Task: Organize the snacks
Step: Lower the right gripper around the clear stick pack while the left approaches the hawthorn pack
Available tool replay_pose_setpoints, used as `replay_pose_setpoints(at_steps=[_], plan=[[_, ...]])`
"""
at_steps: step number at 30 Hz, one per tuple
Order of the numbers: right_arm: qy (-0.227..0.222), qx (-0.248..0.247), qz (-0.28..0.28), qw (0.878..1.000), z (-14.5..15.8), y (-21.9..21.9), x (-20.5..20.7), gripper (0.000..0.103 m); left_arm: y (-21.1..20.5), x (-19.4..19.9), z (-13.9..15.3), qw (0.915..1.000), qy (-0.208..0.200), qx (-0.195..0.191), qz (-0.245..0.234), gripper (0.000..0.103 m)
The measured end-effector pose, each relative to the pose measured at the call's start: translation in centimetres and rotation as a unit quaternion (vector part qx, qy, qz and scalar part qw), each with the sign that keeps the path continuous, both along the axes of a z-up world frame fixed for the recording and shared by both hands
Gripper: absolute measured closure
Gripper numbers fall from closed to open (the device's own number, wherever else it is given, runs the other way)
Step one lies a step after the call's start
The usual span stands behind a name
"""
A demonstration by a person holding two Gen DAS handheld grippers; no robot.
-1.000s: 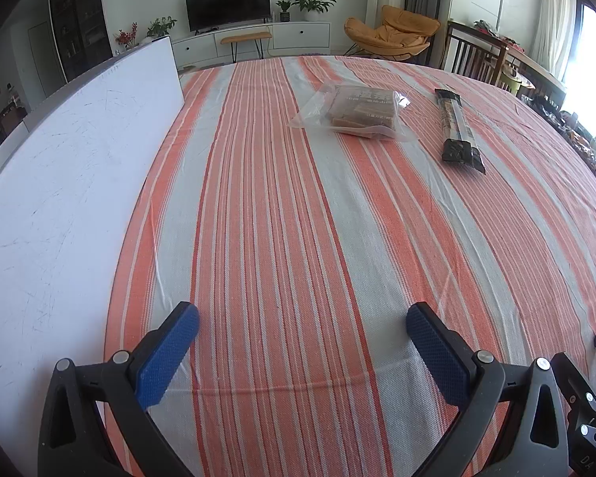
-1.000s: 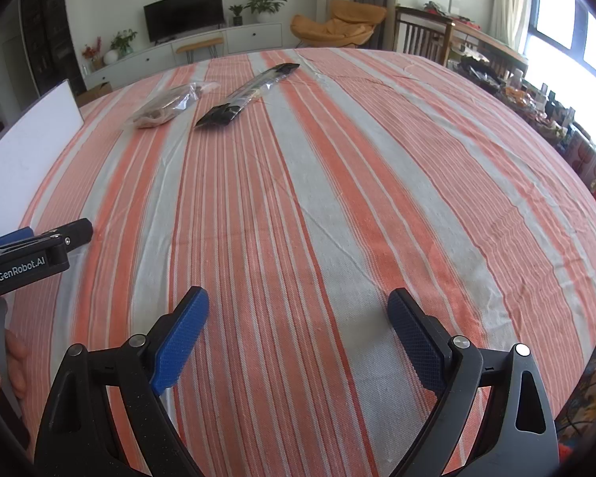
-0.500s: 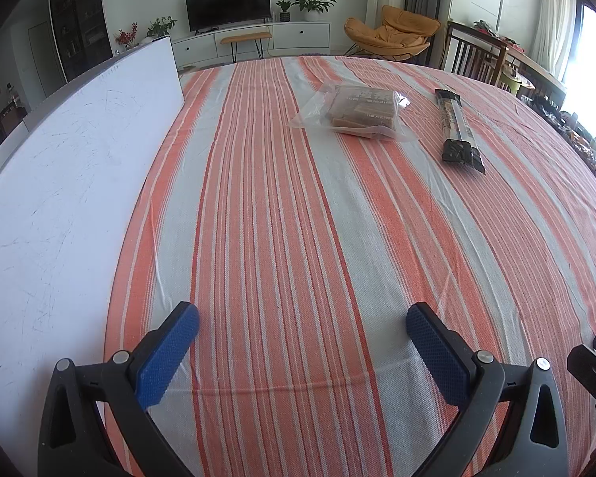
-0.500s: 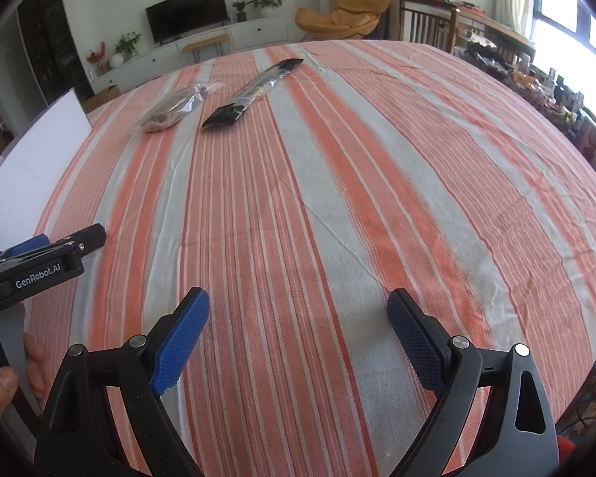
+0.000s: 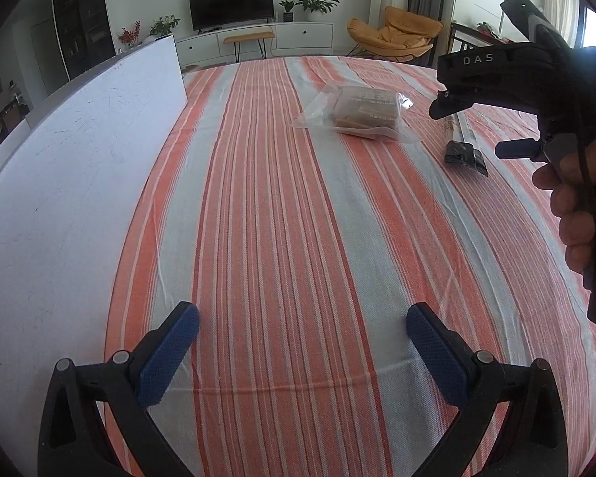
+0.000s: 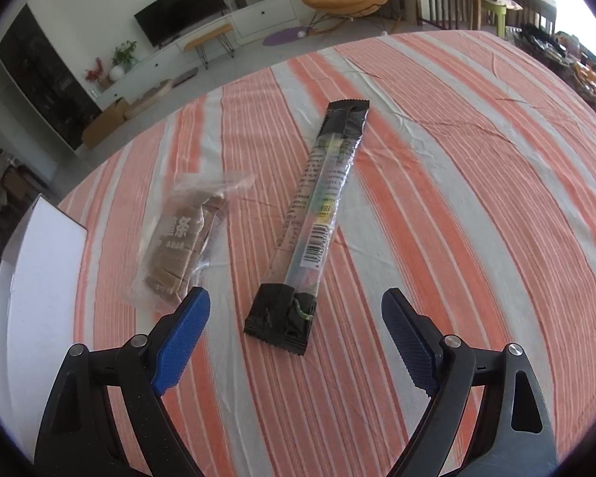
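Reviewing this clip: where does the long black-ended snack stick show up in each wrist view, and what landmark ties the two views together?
Left wrist view: the snack stick lies far right on the cloth, partly hidden behind the right gripper's body.
Right wrist view: the snack stick lies at centre, its near black end ahead of the open, closing fingers.
Shared landmark: the clear biscuit bag, just left of the stick.

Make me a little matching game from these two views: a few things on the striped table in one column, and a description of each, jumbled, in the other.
Things:
1. long stick packet
2. clear bag of brown bars
3. white box
4. right gripper

Descriptions:
A. stands along the cloth's left edge
B. black at both ends, barcode on its side
C. jaws closing, nothing gripped yet, packet's near end between them
D. lies between the box and the stick packet

Pairs: 1-B, 2-D, 3-A, 4-C
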State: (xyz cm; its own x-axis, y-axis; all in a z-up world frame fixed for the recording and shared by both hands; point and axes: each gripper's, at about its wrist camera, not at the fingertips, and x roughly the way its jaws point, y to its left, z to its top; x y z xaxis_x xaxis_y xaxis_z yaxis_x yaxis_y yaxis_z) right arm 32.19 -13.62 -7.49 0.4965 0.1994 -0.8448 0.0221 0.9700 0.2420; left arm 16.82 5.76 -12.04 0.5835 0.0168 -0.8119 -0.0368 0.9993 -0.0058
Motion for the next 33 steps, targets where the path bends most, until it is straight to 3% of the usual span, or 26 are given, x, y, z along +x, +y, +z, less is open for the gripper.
replay_pose_setpoints(at_steps=[2,3,4,8,11,17,20,22,24,27,31,33], plan=[[0.016,-0.025,0.008,1.000,-1.0,1.0,1.3,0.023,0.0,0.0,0.0,1.0000,0.000,0.000,0.000,0.000],[0.009,-0.054,0.006,0.998,-1.0,1.2,1.3,0.045,0.0,0.0,0.0,1.0000,0.000,0.000,0.000,0.000],[0.008,-0.074,0.009,0.997,-1.0,1.3,1.2,0.073,0.0,0.0,-0.1,1.0000,0.000,0.000,0.001,0.000],[0.015,-0.050,0.009,0.999,-0.7,-1.2,-1.4,0.079,0.0,0.1,0.0,1.0000,0.000,0.000,0.002,0.000],[0.014,-0.063,0.020,0.998,-0.6,-3.6,-5.2,0.081,0.0,0.1,-0.1,1.0000,0.000,0.000,0.002,0.000],[-0.007,-0.085,0.017,0.996,-0.8,-7.9,-15.7,0.080,0.0,0.1,0.0,1.0000,0.000,0.000,0.002,0.000],[-0.020,-0.081,-0.019,0.996,-1.1,-8.5,-18.6,0.069,0.0,0.1,0.0,1.0000,0.000,0.000,0.002,0.000],[-0.038,-0.099,-0.025,0.994,-1.5,-8.0,-19.7,0.043,0.0,0.1,0.0,1.0000,0.000,0.000,0.002,0.000],[-0.078,-0.143,-0.029,0.986,-1.9,-6.8,-20.7,0.031,0.0,0.1,0.0,1.0000,0.000,0.000,0.002,0.000],[-0.086,-0.167,-0.027,0.982,-1.7,-6.1,-20.4,0.028,0.0,0.1,0.0,1.0000,0.000,0.000,0.002,0.000],[-0.073,-0.114,-0.044,0.990,-1.9,-7.7,-19.7,0.019,0.0,0.1,0.0,1.0000,0.000,0.000,0.002,0.000],[-0.072,-0.114,-0.048,0.990,-2.2,-7.9,-19.9,0.018,0.0,0.1,0.0,1.0000,0.000,0.000,0.002,0.000]])
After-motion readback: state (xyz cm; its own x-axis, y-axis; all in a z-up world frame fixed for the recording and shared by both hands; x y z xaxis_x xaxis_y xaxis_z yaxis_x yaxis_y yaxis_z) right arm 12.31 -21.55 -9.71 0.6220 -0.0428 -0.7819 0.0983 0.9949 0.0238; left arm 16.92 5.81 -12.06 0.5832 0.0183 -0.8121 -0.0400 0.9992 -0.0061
